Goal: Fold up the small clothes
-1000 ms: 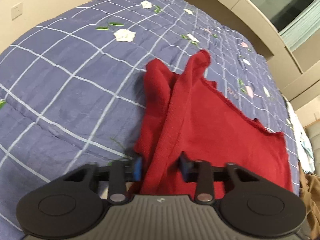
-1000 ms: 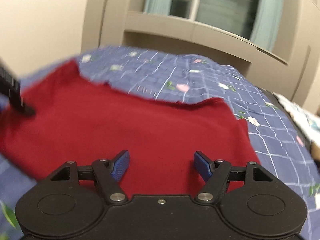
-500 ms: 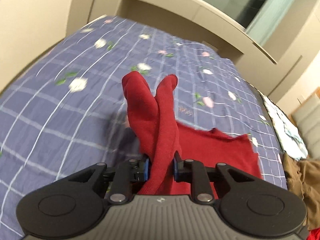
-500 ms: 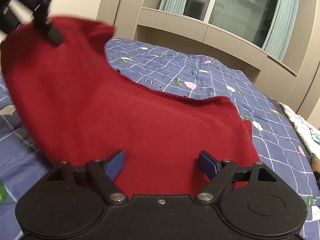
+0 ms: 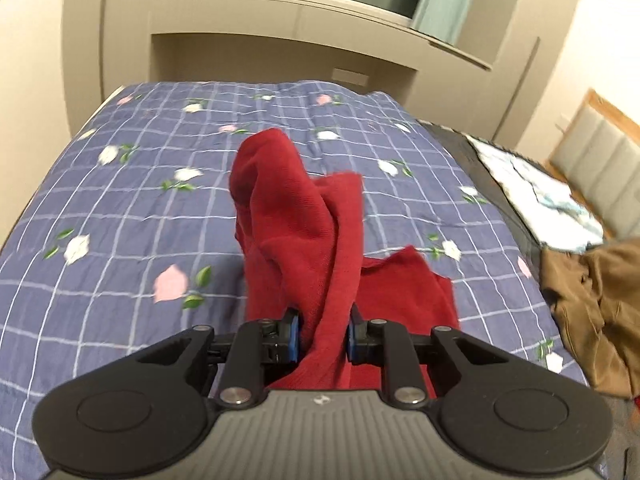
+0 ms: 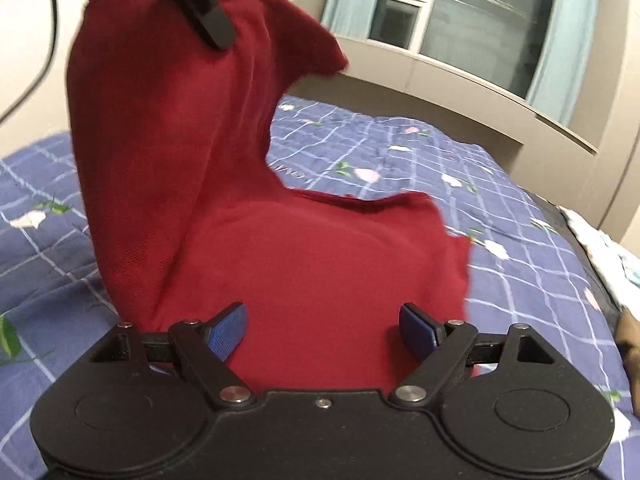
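A small red knit garment (image 5: 308,240) lies partly on the blue checked bedspread (image 5: 120,216). My left gripper (image 5: 322,338) is shut on a bunched part of it and holds that part up off the bed. In the right wrist view the garment (image 6: 304,264) rises at the left, where the left gripper's finger (image 6: 208,20) pinches its top edge. My right gripper (image 6: 322,330) is open, jaws wide, low over the part of the garment that lies flat, holding nothing.
A brown garment (image 5: 592,304) and a white patterned cloth (image 5: 536,192) lie at the bed's right edge. A beige wall unit (image 5: 304,32) with a window stands behind the bed. A black cable (image 6: 44,52) hangs at the upper left in the right wrist view.
My left gripper has closed on the red garment and lifted its left side high off the bed. My right gripper has stayed open over the flat part.
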### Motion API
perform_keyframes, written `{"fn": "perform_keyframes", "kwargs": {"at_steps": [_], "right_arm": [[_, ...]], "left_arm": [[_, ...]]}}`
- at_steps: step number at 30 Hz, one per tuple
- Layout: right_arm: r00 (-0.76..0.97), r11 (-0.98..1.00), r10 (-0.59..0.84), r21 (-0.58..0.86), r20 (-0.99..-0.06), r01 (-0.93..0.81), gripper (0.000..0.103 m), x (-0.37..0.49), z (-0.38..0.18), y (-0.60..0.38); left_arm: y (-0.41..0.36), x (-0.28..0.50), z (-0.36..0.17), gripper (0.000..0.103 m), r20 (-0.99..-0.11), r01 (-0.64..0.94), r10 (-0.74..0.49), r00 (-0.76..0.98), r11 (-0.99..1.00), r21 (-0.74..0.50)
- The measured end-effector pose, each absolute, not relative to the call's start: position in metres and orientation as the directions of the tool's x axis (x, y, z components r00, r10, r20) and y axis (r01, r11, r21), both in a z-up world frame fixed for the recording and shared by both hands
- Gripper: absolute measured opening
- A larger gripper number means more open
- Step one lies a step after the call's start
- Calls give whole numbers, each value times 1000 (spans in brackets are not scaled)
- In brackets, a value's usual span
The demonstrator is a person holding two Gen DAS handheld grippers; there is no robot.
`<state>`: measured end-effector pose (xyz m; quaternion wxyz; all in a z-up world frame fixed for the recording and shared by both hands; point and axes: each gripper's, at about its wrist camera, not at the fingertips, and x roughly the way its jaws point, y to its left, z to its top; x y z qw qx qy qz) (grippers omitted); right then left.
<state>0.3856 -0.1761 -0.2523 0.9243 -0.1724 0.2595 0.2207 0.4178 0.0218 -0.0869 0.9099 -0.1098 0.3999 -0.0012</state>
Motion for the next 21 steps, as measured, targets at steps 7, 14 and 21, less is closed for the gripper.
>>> {"fn": "perform_keyframes", "kwargs": {"at_steps": [7, 14, 21], "right_arm": [[778, 858, 313, -188, -545, -477, 85, 366, -240, -227], [759, 885, 333, -93, -559, -456, 86, 360, -233, -277], [750, 926, 322, 26, -578, -377, 88, 379, -227, -337]], "left_arm": [[-39, 439, -94, 23, -758, -55, -80, 647, 987, -151], [-82, 452, -111, 23, -790, -58, -67, 610, 990, -130], [-100, 460, -149, 40, -832, -37, -164, 529, 976, -216]]}}
